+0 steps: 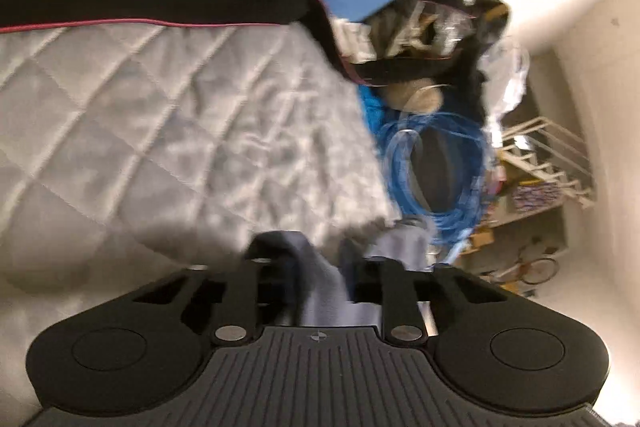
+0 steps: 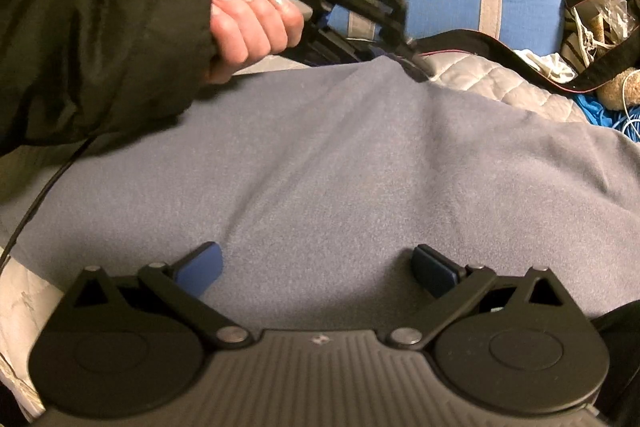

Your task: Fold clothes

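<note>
In the right wrist view, a black-sleeved hand (image 2: 252, 7) at upper left grips the left gripper (image 2: 416, 61), its tongs pinched on the far edge of the grey-blue garment (image 2: 340, 167) at upper centre. The garment spreads across the middle of the frame over the quilted bedcover (image 2: 500, 83). At bottom centre, the right gripper (image 2: 318, 269) hovers with tongs wide apart, nothing between them. A black strap (image 2: 540, 63) lies at upper right.

Grey-blue fleece garment (image 2: 340, 163) is lying spread across the quilted bed, gently creased; its far edge is rising into a peak and bunching into a narrow fold (image 1: 320, 279).
</note>
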Available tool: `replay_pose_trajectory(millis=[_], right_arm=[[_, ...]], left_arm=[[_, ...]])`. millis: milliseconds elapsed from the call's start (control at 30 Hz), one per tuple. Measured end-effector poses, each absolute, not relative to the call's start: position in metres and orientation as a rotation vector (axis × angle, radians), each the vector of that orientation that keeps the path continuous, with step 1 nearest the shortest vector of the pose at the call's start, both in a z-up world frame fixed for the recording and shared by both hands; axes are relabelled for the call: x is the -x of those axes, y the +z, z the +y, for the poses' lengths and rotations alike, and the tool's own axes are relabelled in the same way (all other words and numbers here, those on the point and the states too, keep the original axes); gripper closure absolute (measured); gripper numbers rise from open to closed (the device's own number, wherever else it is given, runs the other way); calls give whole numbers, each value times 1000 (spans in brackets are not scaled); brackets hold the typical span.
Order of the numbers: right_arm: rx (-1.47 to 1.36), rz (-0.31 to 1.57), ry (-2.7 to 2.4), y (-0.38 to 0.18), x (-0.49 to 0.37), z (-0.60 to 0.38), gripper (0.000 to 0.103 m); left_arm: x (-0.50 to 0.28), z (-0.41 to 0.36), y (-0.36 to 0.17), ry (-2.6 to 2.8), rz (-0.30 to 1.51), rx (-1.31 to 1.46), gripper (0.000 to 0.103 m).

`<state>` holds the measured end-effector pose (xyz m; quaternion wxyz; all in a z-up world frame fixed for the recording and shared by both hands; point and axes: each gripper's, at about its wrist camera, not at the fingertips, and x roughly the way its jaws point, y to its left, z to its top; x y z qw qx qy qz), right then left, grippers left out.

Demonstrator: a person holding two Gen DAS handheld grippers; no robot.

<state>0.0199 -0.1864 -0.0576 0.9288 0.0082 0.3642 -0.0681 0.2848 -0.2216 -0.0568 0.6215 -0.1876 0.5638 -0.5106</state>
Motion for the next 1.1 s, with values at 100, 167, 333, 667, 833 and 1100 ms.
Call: replay_pose_trajectory(millis=[100,167,333,667,833,1100], right_arm=[[-19,748,-138,-57,-20,-188,1],[-22,750,-137,-57,-20,-189,1],[-32,758,-131,-55,-20,-191,1],[-203,739,-66,-16,-16,-219,0],[-159,645,-143,37,-26,-280,2],[-109,856,-279,-2,-105,-402,41]], left_arm=[[-294,-220,-66,-1102,1329,448,98],[-298,-218,-73,-1054,1343,466,98],[-297,-226,-82,-1000,1358,452,98],[-299,-224,-83,-1047,1396,422,97],[-298,-224,-84,-1053,1393,422,97],[-294,-225,-79,-1023,1378,406,97]])
